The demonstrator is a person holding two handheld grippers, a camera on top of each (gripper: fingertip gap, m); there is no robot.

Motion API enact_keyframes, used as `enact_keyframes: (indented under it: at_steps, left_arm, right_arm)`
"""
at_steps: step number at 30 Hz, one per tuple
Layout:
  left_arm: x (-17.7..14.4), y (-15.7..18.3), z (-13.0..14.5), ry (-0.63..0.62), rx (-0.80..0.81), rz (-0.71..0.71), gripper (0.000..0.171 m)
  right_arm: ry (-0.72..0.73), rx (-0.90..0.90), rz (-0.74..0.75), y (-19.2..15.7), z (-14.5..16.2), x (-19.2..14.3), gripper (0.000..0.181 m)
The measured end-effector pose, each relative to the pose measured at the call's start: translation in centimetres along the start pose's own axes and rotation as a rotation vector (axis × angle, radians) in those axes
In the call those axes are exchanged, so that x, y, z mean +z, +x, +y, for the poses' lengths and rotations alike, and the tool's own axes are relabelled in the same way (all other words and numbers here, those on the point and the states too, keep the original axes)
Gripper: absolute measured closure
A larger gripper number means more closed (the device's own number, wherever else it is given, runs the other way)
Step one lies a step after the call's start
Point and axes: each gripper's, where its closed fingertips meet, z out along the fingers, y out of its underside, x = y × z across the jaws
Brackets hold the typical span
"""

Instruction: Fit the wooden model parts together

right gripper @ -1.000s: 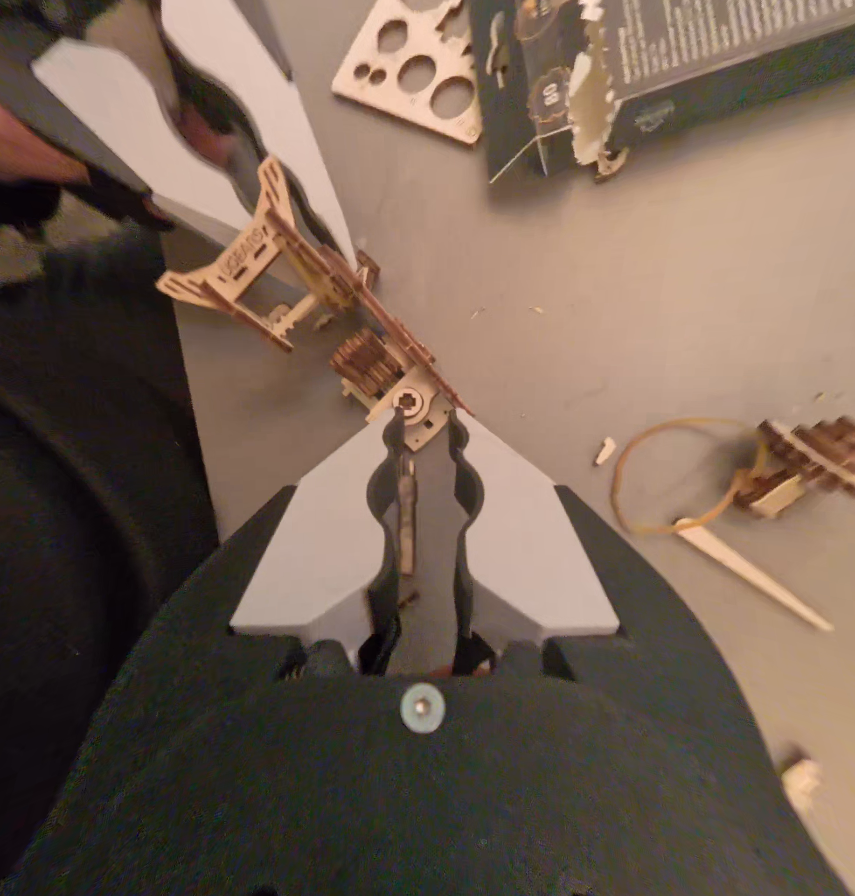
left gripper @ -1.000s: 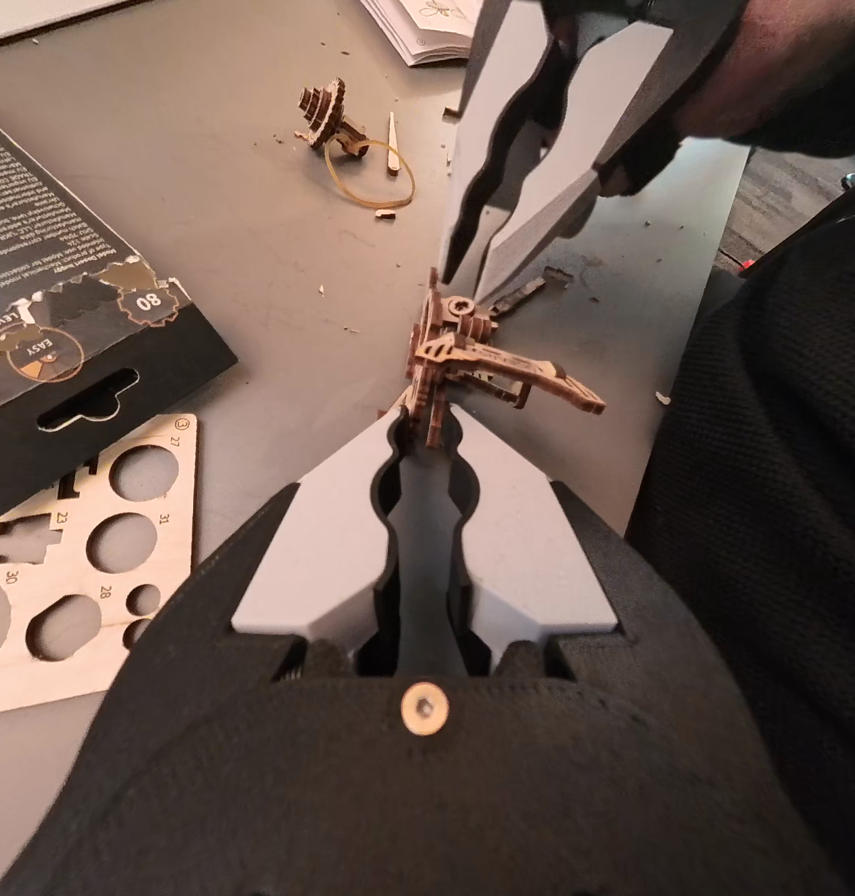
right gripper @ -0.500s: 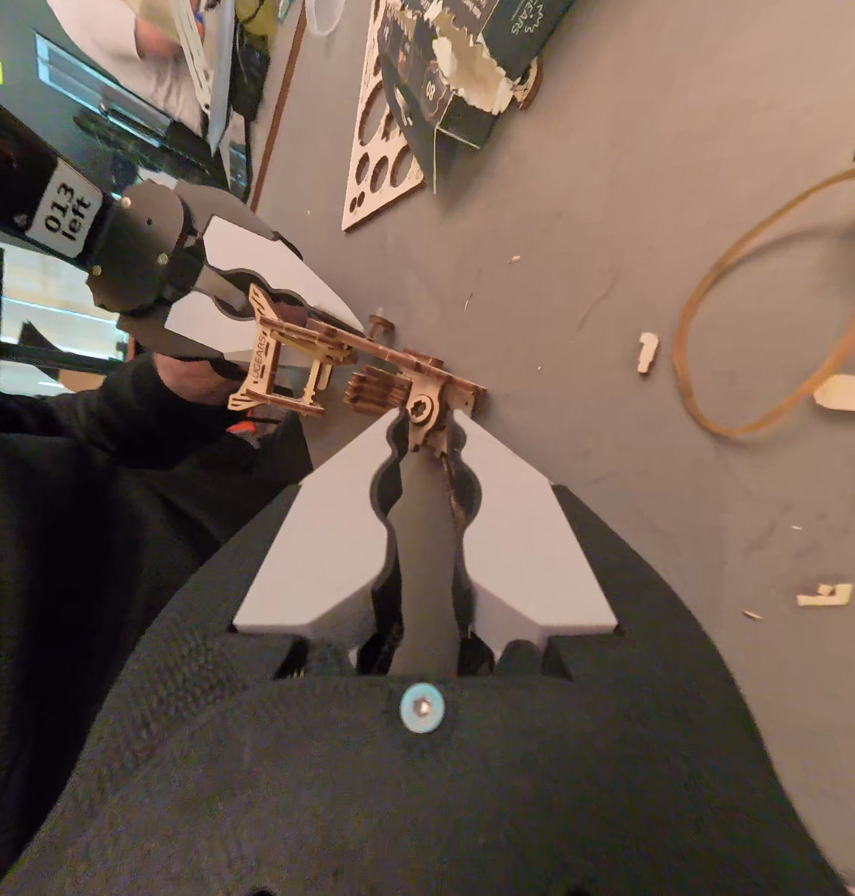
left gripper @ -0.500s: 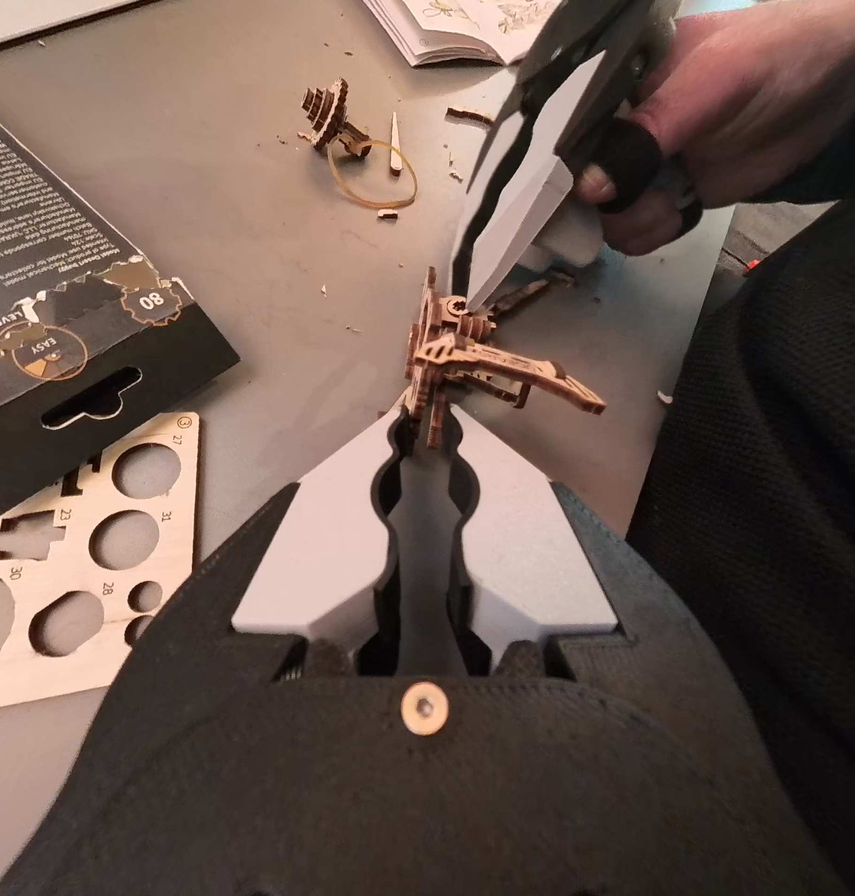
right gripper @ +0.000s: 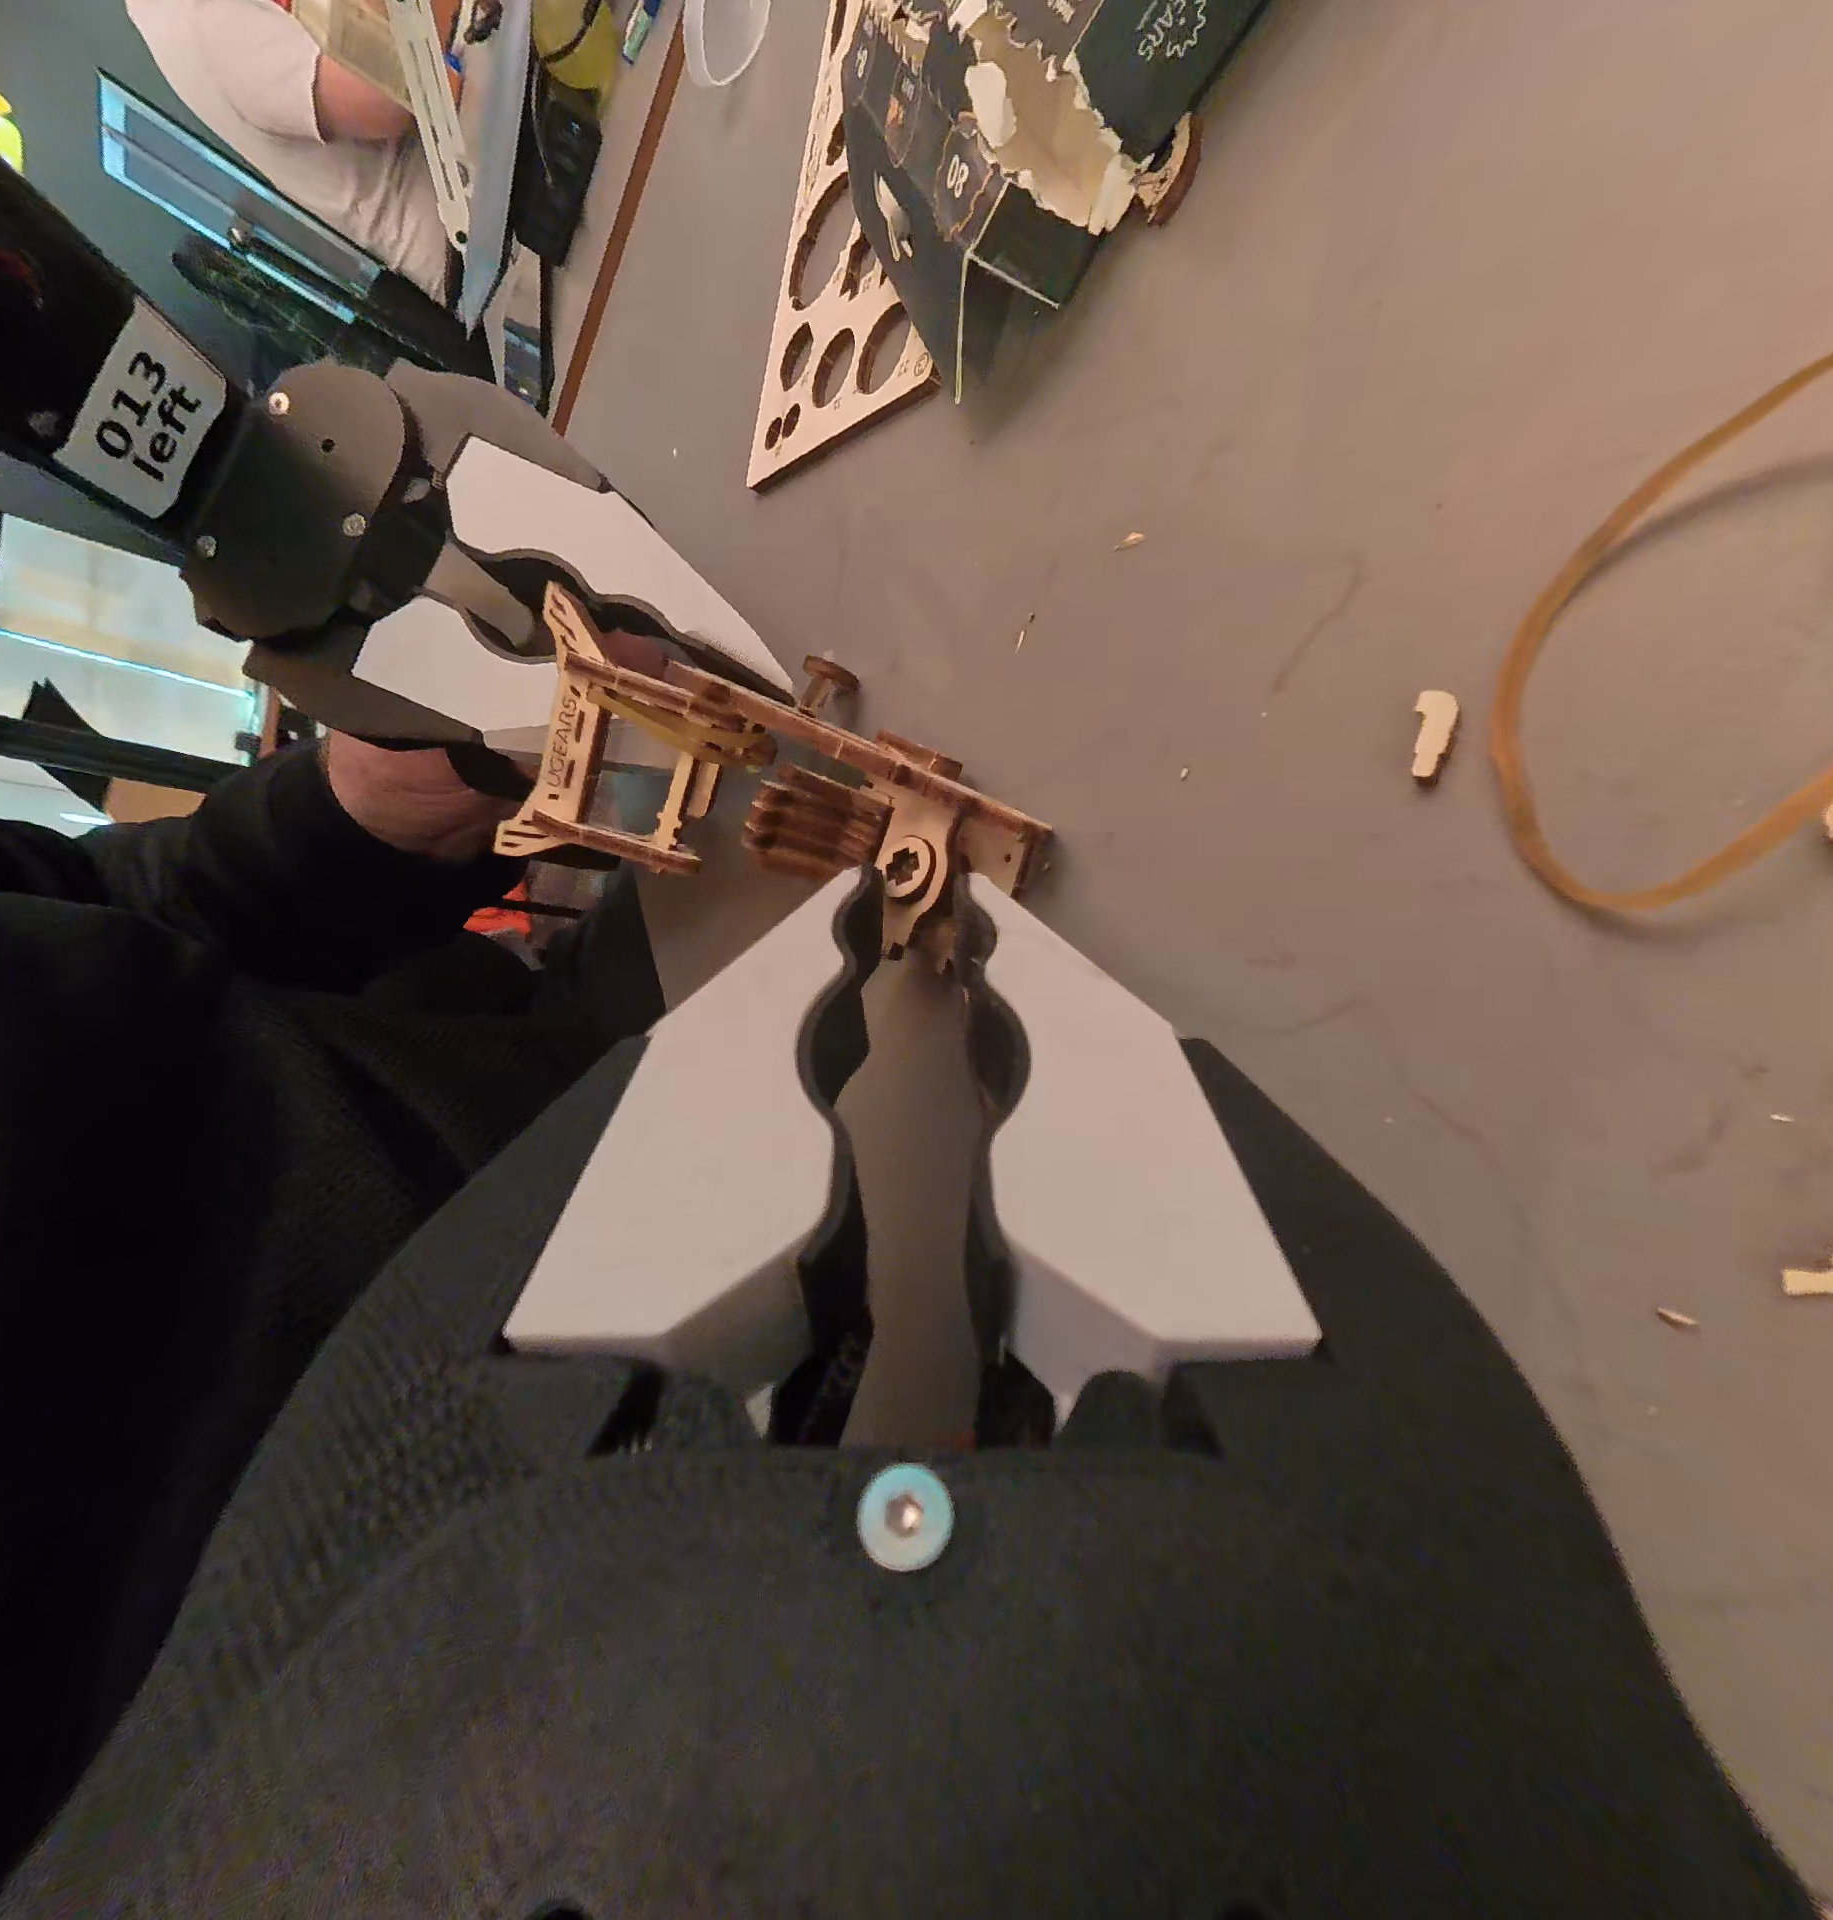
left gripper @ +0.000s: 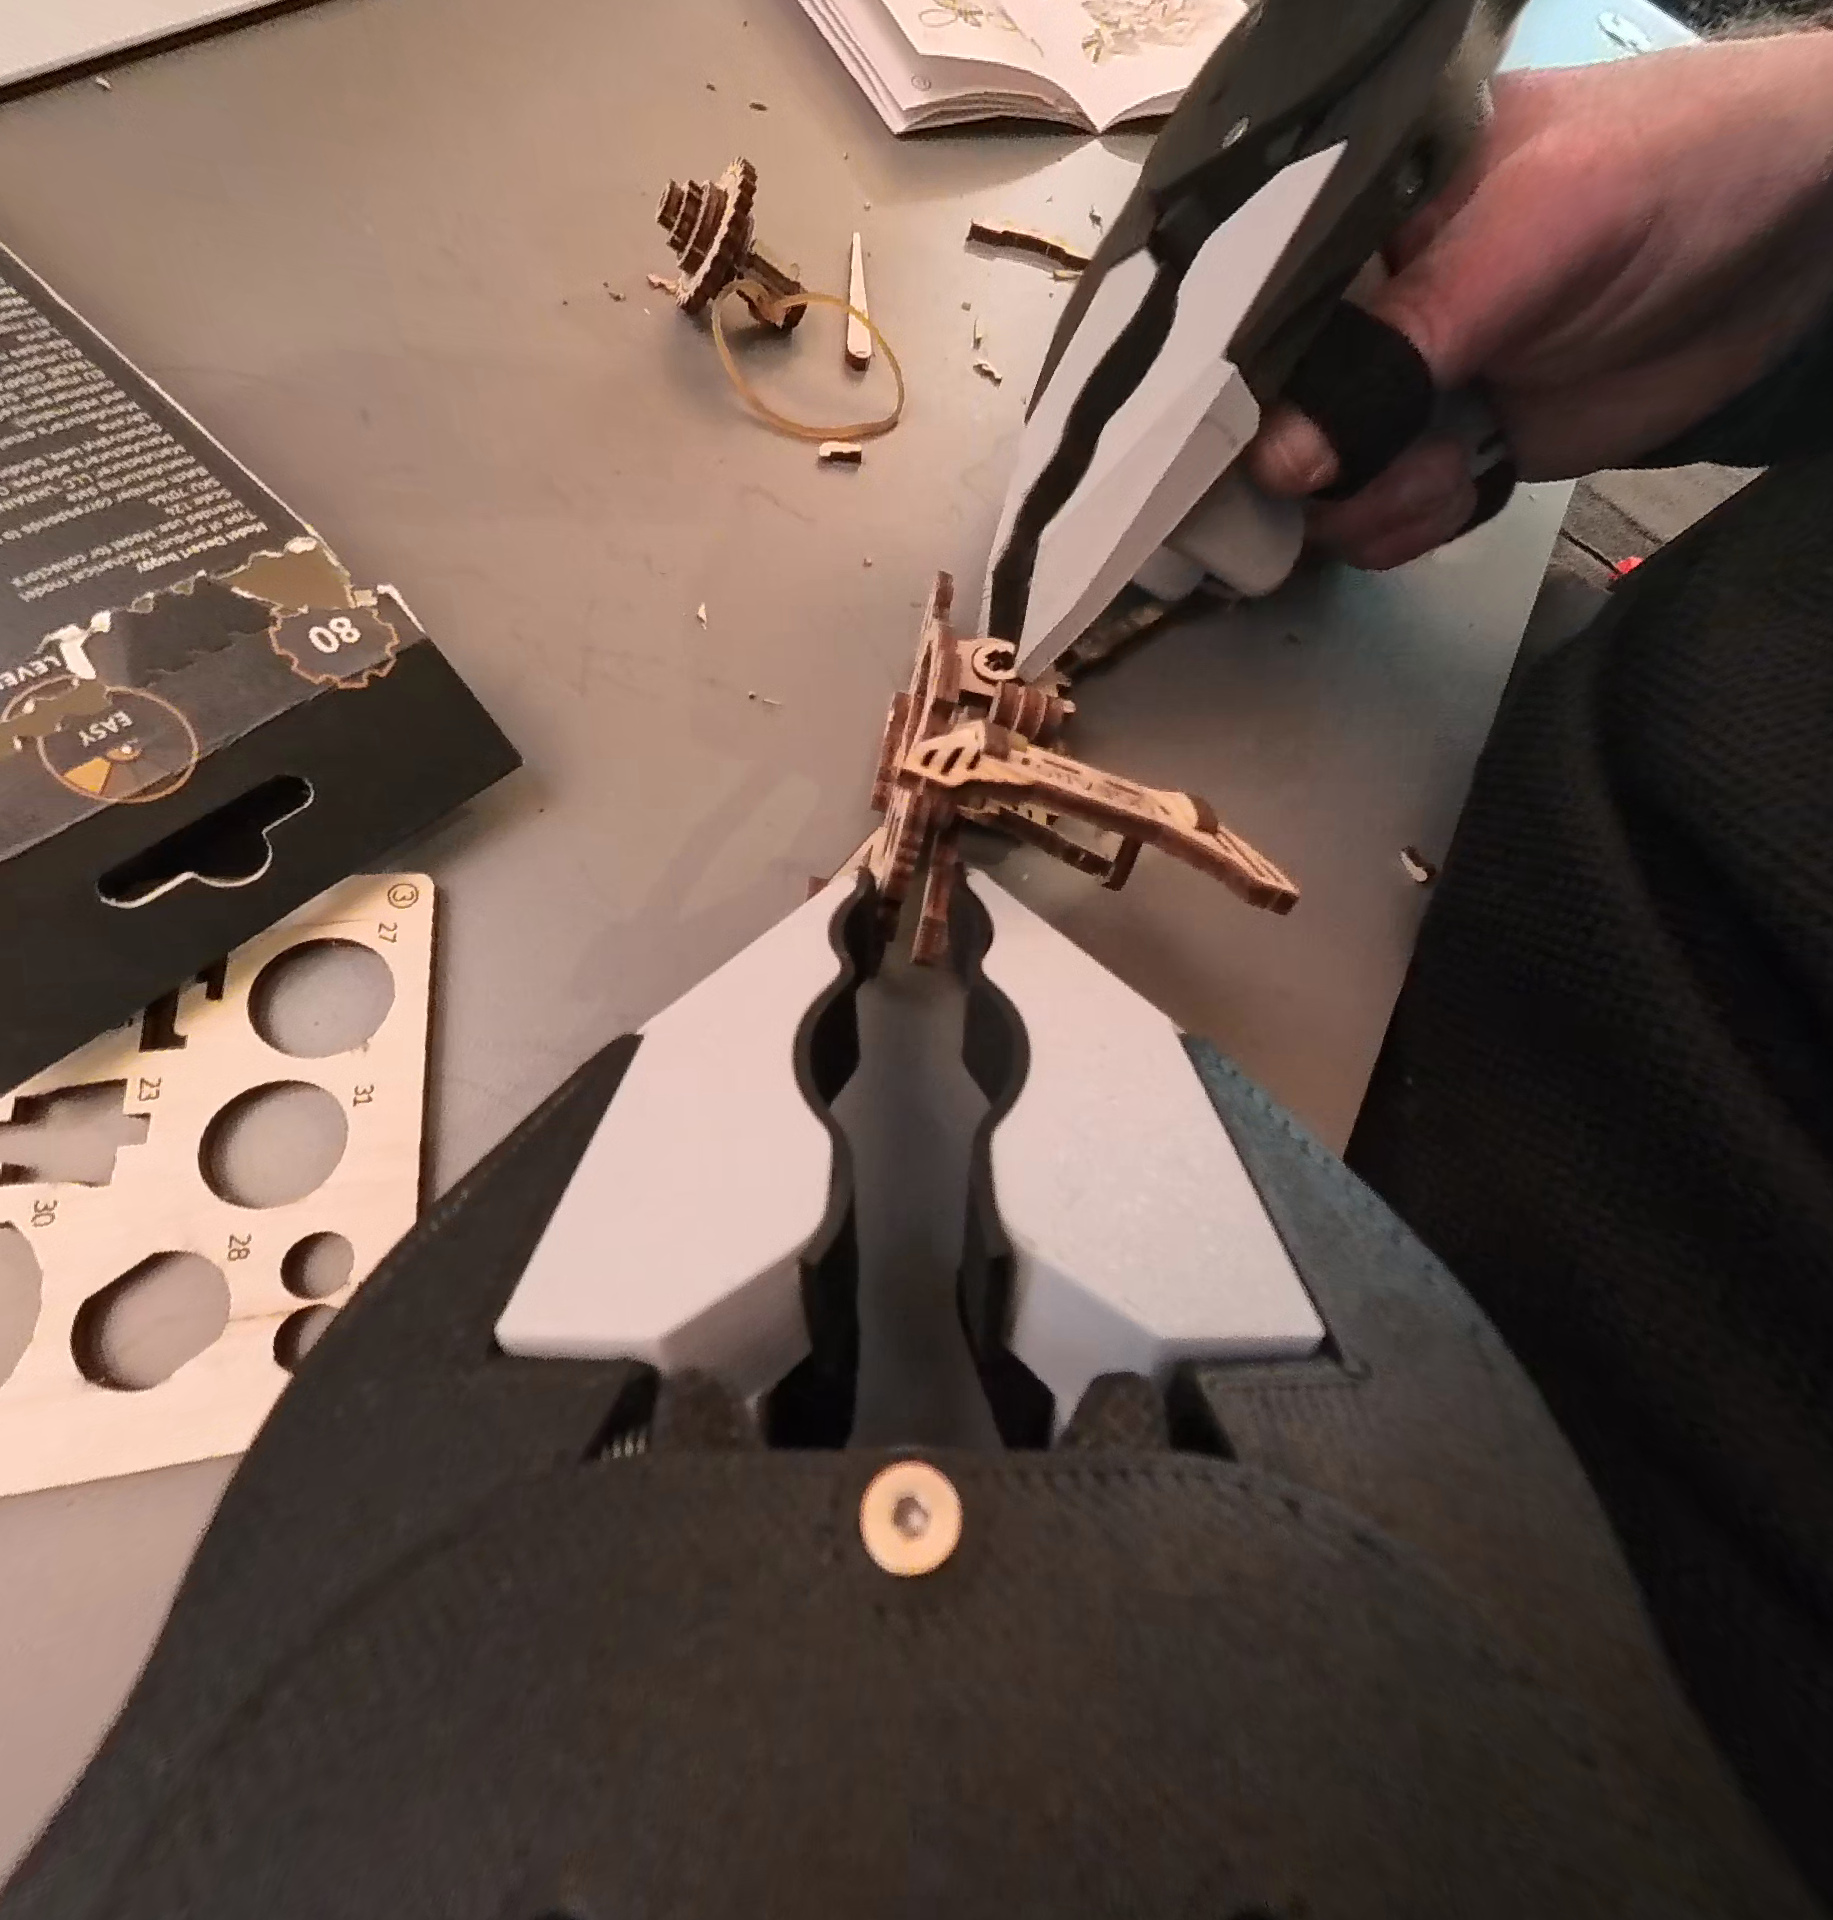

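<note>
A small wooden model (left gripper: 995,769) with a frame arm and stacked gears is held just above the grey table (left gripper: 476,499). My left gripper (left gripper: 917,904) is shut on its near end. My right gripper (left gripper: 1000,649) comes in from the upper right, held by a hand (left gripper: 1618,260), with its tips on the model's round slotted tab. In the right wrist view, my right gripper (right gripper: 917,914) is shut on that tab of the model (right gripper: 839,748). The left gripper's upper finger (right gripper: 600,561) shows at the left, clamped on the frame end.
A gear part (left gripper: 709,249), rubber band (left gripper: 808,364) and wooden pin (left gripper: 858,301) lie farther back. A black torn package (left gripper: 164,623) and a punched plywood sheet (left gripper: 195,1143) lie at left, a booklet (left gripper: 1016,52) at the back. Table edge and dark clothing (left gripper: 1670,1143) are at right. The tips of one gripper are about 6 cm away from the tips of the other. Between my left fingertips and the black torn package (left gripper: 164,623) there is roughly 11 cm. Seen from the right wrist view (right gripper: 945,52) as well.
My right gripper has swung down and tilted, and its tips have closed on the model's round tab. My left gripper has held the model still.
</note>
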Motion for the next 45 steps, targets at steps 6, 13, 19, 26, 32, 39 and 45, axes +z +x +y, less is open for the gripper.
enact_keyframes:
  at_steps: [6,13,19,26,32,39,45]
  left_arm:
    - [0.0,-0.1,0.0,0.003,-0.013,0.003,0.16]
    - [0.0,-0.1,-0.1,0.009,-0.016,0.005,0.16]
    - [-0.1,-0.1,-0.2,0.014,-0.026,0.012,0.16]
    - [0.0,0.0,-0.1,0.008,-0.015,0.007,0.161]
    - [-0.1,-0.1,-0.2,0.018,-0.026,0.013,0.161]
    - [-0.1,0.0,-0.3,0.024,-0.034,0.025,0.162]
    - [-0.1,0.2,-0.5,0.033,-0.077,0.059,0.163]
  right_arm:
    - [0.003,-0.039,0.02,0.0,0.0,0.1,0.171]
    - [0.026,-0.003,-0.011,-0.3,-0.1,-0.1,0.165]
    - [0.005,-0.183,0.057,-0.7,0.3,0.0,0.153]
    - [-0.025,-0.384,0.219,-0.1,0.5,0.1,0.162]
    - [-0.005,-0.3,0.196,-0.3,0.4,0.1,0.163]
    - [-0.018,-0.293,0.129,-0.8,0.1,0.0,0.151]
    - [-0.091,-0.727,0.361,0.2,-0.1,-0.9,0.155]
